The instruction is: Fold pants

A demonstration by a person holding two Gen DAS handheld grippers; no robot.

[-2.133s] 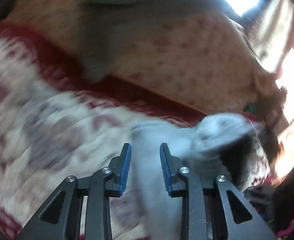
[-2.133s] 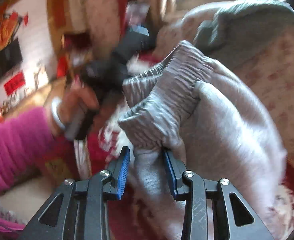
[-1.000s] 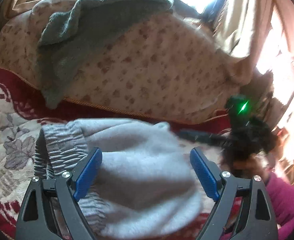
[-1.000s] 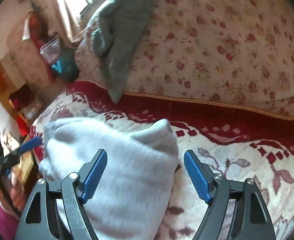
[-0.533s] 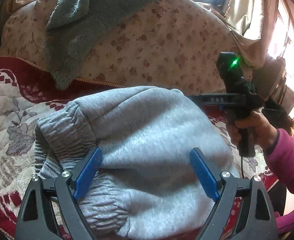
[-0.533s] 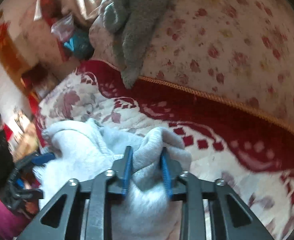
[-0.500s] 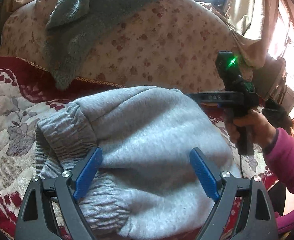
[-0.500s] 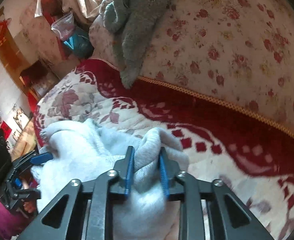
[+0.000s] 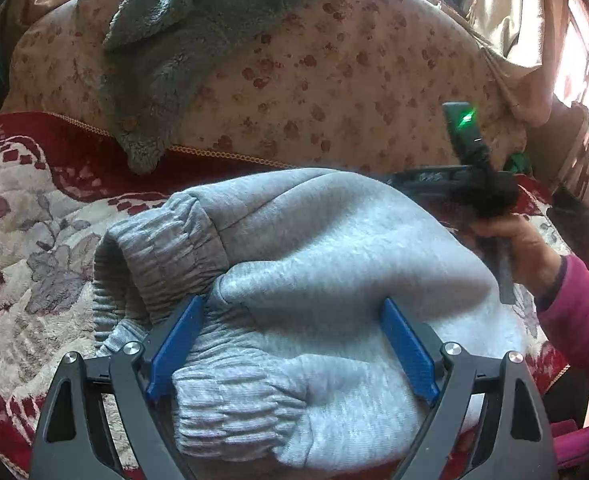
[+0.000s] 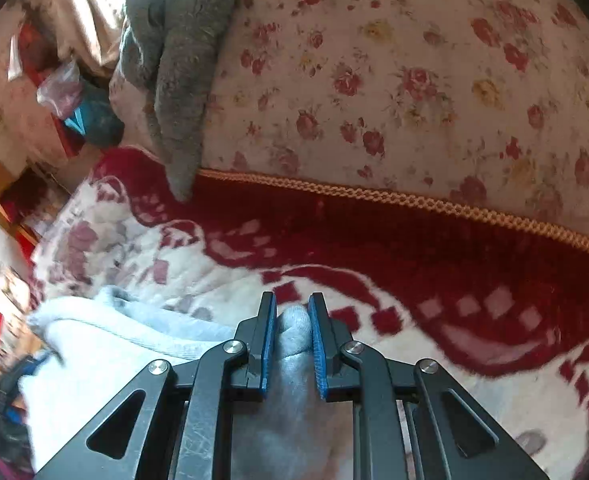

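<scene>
A grey fleece [image 9: 162, 52] drapes the floral cushion [image 9: 334, 92] above a red-patterned blanket [image 10: 434, 248].

Pants [image 9: 334, 264] pale grey; blanket [image 10: 434, 248] dark red and cream, floral; cushion [image 10: 414, 80] cream with red roses; towel [image 10: 182, 60] grey; sleeve [image 9: 578, 312] magenta.

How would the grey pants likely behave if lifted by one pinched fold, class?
Probably floppy: the grey pants lie slumped in soft mounds on the blanket. The thick fleece looks unlikely to slip, bunched between the right gripper pads. The rest would likely hang and trail.
</scene>
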